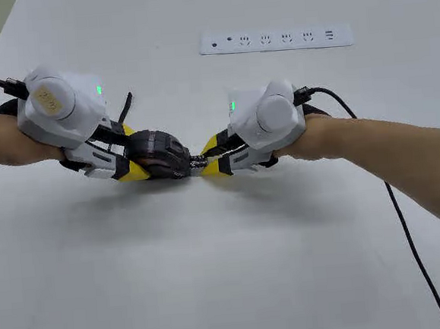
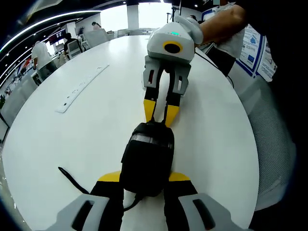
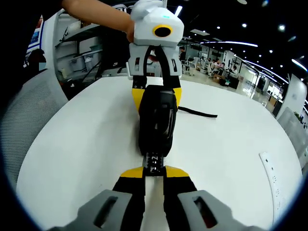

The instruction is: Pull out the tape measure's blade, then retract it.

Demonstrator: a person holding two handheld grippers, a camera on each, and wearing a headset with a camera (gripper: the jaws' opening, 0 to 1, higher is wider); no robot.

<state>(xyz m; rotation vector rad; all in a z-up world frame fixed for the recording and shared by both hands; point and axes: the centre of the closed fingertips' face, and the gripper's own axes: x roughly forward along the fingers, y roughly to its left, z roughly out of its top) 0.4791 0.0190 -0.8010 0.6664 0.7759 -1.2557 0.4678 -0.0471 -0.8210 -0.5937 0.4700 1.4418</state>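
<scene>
While the tape measure (image 1: 162,152) sits near the middle of the bench (image 1: 228,270), clamped across its case by my left gripper (image 1: 133,152), just a short stub of blade (image 3: 154,161) shows. My right gripper (image 1: 212,156) pinches that tip, jaws narrow. I judge the pull barely begun, with retraction still to do.

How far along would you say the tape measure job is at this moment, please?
Done: the left gripper is shut on the tape measure body, and the right gripper pinches the blade tip. In hand: the pull, with only a short numbered stretch of blade outside the body. Left: drawing the blade out over the table, then letting it retract.
</scene>
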